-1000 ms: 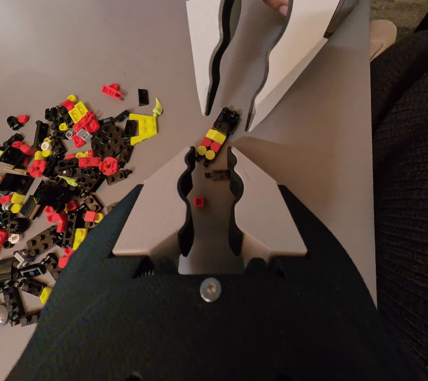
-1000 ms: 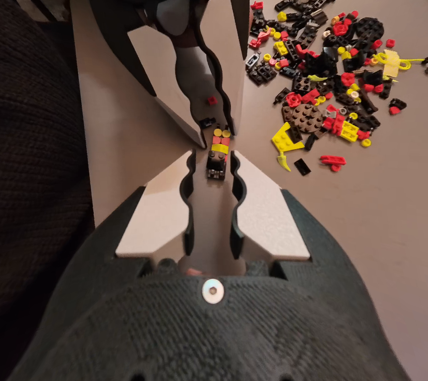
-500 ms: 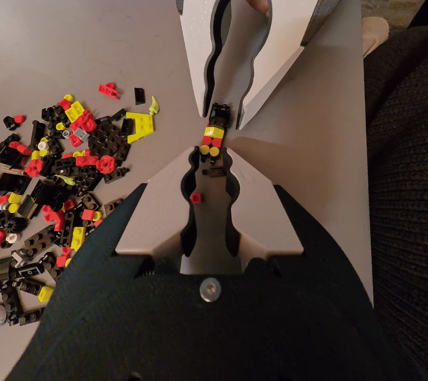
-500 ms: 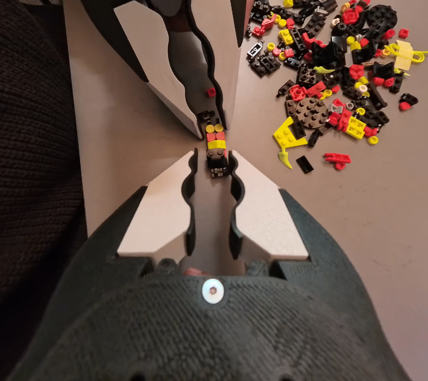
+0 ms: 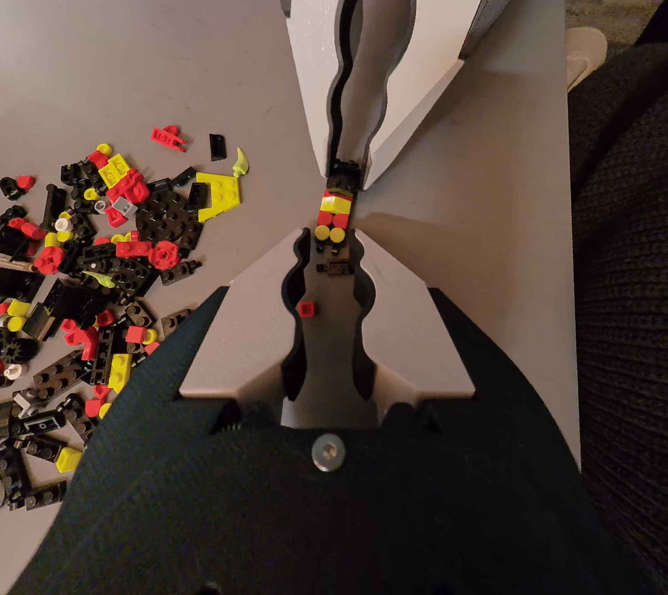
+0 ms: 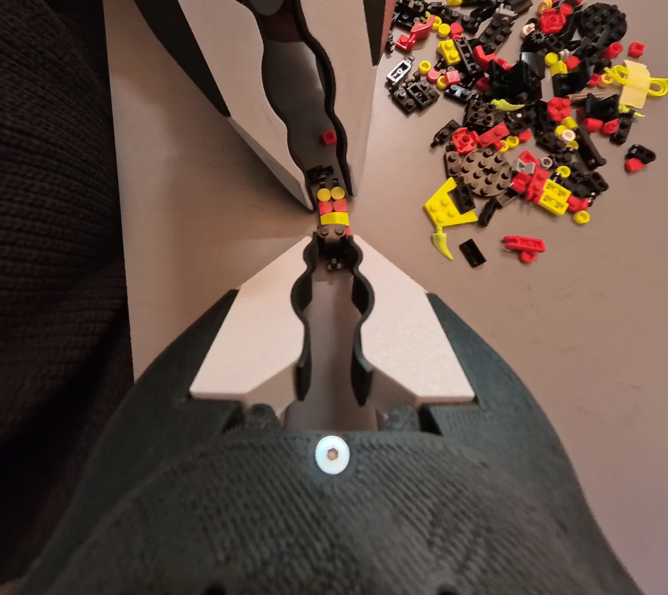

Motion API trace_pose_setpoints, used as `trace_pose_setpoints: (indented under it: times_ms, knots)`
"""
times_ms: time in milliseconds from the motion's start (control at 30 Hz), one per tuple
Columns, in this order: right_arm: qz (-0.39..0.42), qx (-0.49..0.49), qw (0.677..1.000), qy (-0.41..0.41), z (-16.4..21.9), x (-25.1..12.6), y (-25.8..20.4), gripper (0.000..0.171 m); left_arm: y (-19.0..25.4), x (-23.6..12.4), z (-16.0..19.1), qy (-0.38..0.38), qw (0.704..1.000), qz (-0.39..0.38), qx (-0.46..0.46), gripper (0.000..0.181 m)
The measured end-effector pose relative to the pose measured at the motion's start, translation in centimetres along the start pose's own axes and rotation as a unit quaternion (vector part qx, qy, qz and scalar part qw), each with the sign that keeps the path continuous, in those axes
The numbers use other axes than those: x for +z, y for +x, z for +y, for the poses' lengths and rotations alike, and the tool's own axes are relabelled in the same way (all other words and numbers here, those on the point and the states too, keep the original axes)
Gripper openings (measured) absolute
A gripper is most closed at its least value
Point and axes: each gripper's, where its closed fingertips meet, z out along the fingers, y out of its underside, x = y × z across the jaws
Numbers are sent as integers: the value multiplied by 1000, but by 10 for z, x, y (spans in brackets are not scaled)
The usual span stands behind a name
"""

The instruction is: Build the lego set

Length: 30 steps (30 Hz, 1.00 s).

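Observation:
A small strip assembly of black, yellow and red pieces lies lengthwise between my two grippers, near the table's edge. My right gripper is shut on its black end; in the left wrist view it comes in from the top. My left gripper is open, its jaws narrowly apart on either side of the end with two round yellow studs; in the right wrist view it comes in from the top. A small black piece and a small red piece lie between the left fingers.
A pile of loose black, red and yellow pieces spreads over the grey table; it also shows in the right wrist view. A yellow wedge plate lies nearest the grippers. The table edge and a person's dark knit clothing are close by. Less than 4 cm separates the two grippers' tips.
The right gripper moved in over the assembly's black end and its jaws closed on it. The assembly turned into line with both grippers, its yellow-stud end now between the left jaws, whose gap looks unchanged.

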Motion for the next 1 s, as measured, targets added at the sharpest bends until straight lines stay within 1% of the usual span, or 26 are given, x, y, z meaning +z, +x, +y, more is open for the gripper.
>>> trace_pose_setpoints:
  times_ms: [233, 533, 1000]
  knots:
    - [-1, -24, 1000, -1, -1, -1, 5, 14, 1, 0, 0, -1, 1000, 6, -3, 18]
    - [-30, -21, 999, -6, 2, 1, 3, 14, 1, 1, 1, -2, 1000, 8, -1, 16]
    - [-50, -51, 997, -8, 3, 5, 2, 14, 1, 1, 1, -3, 1000, 10, -3, 16]
